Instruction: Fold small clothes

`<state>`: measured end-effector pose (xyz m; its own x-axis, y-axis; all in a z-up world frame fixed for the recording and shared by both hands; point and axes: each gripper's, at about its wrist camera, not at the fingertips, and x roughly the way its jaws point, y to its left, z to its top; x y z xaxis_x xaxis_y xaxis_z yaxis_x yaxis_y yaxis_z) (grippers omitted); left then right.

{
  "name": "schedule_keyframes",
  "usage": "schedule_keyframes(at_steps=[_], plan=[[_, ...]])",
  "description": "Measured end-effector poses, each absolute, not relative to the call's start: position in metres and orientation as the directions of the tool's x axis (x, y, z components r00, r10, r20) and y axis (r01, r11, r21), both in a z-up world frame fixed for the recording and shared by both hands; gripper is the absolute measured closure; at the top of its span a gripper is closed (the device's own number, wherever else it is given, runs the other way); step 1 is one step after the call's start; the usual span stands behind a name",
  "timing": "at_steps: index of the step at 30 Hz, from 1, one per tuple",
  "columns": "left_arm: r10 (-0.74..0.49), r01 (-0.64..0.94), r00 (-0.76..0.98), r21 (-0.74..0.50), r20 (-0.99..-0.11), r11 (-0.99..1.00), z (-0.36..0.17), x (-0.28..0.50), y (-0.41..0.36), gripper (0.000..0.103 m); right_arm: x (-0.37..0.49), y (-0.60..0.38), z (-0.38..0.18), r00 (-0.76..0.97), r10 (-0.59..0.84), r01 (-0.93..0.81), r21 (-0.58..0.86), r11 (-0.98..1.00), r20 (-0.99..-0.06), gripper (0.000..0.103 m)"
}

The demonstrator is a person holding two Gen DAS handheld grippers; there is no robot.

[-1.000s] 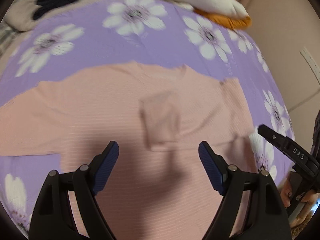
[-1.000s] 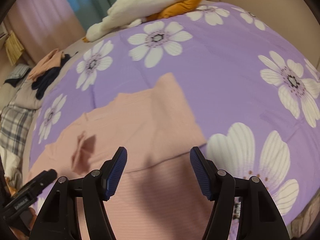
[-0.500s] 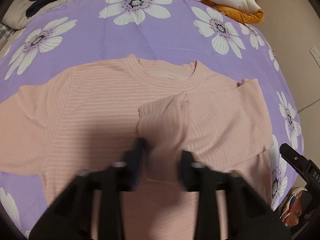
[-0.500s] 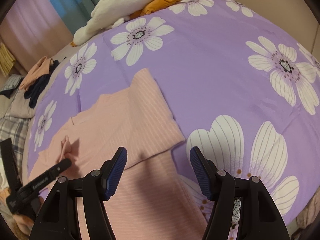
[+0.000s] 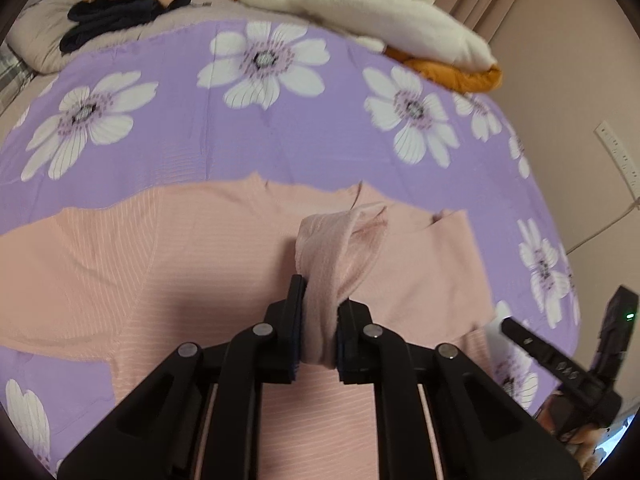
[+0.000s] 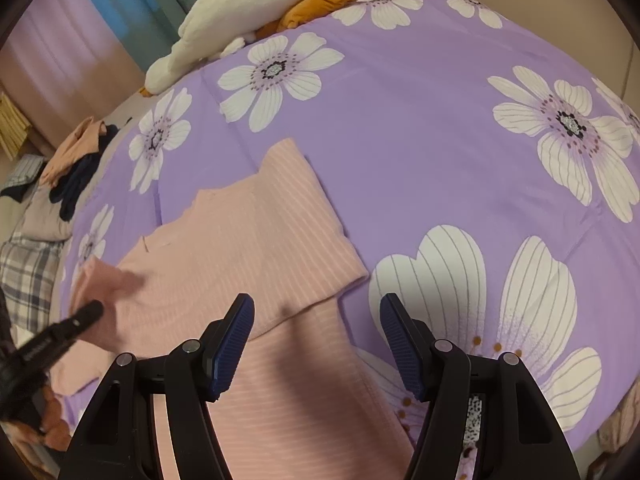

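A pink striped long-sleeve shirt (image 5: 168, 264) lies flat, neck away from me, on a purple flowered bedspread (image 5: 224, 140). Its right sleeve is folded in across the chest. My left gripper (image 5: 319, 316) is shut on the cuff end of that sleeve (image 5: 332, 248) and lifts it off the shirt body. My right gripper (image 6: 316, 340) is open and empty, hovering over the shirt's right side (image 6: 260, 248) near the folded shoulder edge. The right gripper also shows at the left wrist view's lower right (image 5: 560, 364), and the left gripper at the right wrist view's lower left (image 6: 60, 332).
A white and orange plush toy (image 5: 380, 20) lies at the far edge of the bed. A pile of peach and navy clothes (image 5: 128, 8) sits at the far left on a grey pillow. A plaid cloth (image 6: 28, 276) lies at the left. A wall socket (image 5: 616, 152) is at the right.
My left gripper came down onto the folded sleeve, shut on its cuff and raised it. My right gripper stayed open and shifted slightly over the shirt's right side.
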<state>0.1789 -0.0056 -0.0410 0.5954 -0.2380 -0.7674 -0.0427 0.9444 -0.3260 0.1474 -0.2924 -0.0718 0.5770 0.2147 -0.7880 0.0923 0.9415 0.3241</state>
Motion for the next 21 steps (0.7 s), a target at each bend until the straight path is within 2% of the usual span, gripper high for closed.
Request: schedule_keyframes(at_steps=[9,21], plan=[[-0.261,-0.042,0.667,-0.386,-0.697,0.922,-0.005,0.176,0.014,0.091,0.146,-0.296,-0.071,0.581,0.225,0.097,0.341,0.935,-0.782,0.038],[-0.223,-0.109,0.696,-0.407,-0.682,0.907,0.0,0.164,0.053,0.091,0.157,-0.293,-0.089,0.539,0.267,0.107,0.379,0.919,-0.799,0.038]])
